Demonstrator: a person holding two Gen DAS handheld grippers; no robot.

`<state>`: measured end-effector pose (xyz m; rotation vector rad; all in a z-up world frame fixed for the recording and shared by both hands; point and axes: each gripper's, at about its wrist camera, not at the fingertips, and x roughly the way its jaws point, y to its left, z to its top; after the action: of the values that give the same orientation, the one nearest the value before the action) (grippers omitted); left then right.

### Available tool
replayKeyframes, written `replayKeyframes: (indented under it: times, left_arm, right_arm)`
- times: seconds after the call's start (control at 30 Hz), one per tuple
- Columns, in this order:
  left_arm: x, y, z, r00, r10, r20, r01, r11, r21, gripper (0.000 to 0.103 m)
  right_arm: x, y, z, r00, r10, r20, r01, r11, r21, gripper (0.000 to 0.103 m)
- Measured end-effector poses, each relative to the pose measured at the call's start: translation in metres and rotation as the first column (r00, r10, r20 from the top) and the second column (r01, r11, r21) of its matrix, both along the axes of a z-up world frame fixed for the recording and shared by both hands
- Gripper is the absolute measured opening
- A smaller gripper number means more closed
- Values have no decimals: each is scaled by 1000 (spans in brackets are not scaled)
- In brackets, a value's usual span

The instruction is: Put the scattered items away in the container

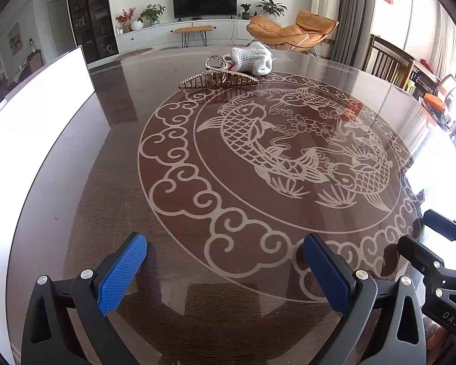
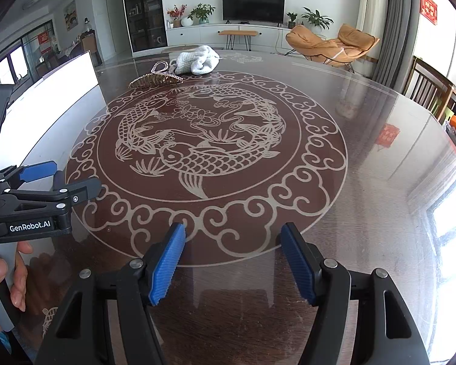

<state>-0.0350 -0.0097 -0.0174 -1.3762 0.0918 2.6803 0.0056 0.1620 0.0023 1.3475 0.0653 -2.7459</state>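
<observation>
A gold rhinestone hair claw clip (image 1: 217, 77) lies on the far side of the round dark table (image 1: 106, 200). Just behind it, touching or nearly so, is a white knitted cloth bundle (image 1: 252, 59). In the right wrist view the clip (image 2: 156, 79) and the bundle (image 2: 197, 59) sit at the upper left. My left gripper (image 1: 225, 270) hangs open over the near table edge, nothing between its blue pads. My right gripper (image 2: 232, 264) is also open and empty, its jaws wide. Both are far from the items.
A bright white box-like container (image 1: 39, 97) stands at the table's left side, overexposed, also seen as a white box (image 2: 51, 91). The left gripper (image 2: 76, 176) and a hand (image 2: 3, 273) holding it fill the lower left of the right wrist view. Wooden chairs (image 2: 428, 88) stand beyond the right rim.
</observation>
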Motion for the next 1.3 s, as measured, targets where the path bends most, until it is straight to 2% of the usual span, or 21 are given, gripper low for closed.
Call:
replayKeyframes:
  times: [1.3]
  left_arm:
    - [-4,3,-1,1000,16,-1,-16,1000,-13,103]
  right_arm:
    - [1,0,0,1000,-1,0,1,1000,-2,68]
